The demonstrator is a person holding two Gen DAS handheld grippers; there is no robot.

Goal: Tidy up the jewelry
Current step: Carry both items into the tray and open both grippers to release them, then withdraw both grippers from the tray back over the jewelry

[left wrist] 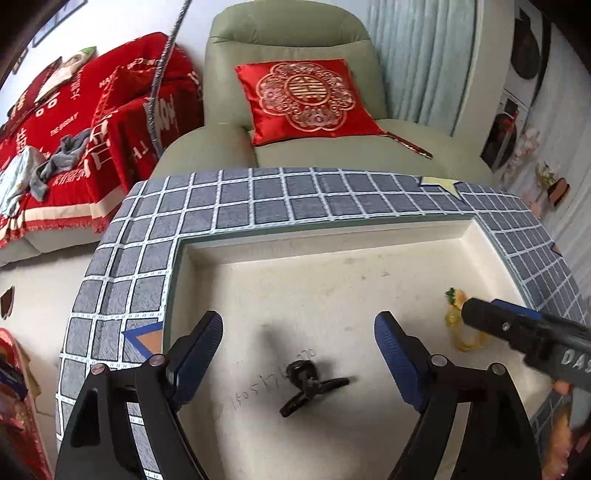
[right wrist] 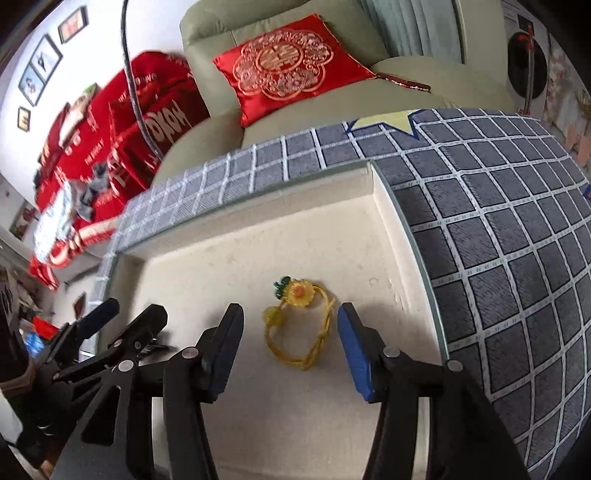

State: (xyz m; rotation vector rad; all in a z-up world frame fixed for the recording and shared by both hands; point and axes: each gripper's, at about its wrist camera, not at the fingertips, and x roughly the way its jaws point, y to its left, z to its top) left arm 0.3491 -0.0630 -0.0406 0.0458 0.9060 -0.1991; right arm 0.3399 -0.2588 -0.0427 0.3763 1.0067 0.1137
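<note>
A shallow cream tray point(left wrist: 325, 230) is sunk into a grey checked cloth. On its floor lies a black hair clip point(left wrist: 312, 384), resting between the wide-apart blue pads of my left gripper point(left wrist: 298, 319); neither pad touches it. In the right wrist view a yellow cord bracelet with a sunflower charm point(right wrist: 300, 294) lies on the tray floor point(right wrist: 221, 258), between the pads of my right gripper point(right wrist: 290, 310). There is a gap on both sides of it. The right gripper point(left wrist: 476, 314) reaches in from the right, partly covering the bracelet point(left wrist: 456, 295). The left gripper point(right wrist: 129, 314) shows at left.
The grey checked cloth point(left wrist: 258, 199) frames the tray on the far, left and right sides. Behind it stands a green armchair point(left wrist: 288, 33) with a red embroidered cushion point(left wrist: 306, 96). A sofa under a red blanket point(left wrist: 74, 122) is far left, and a cable point(left wrist: 162, 66) hangs there.
</note>
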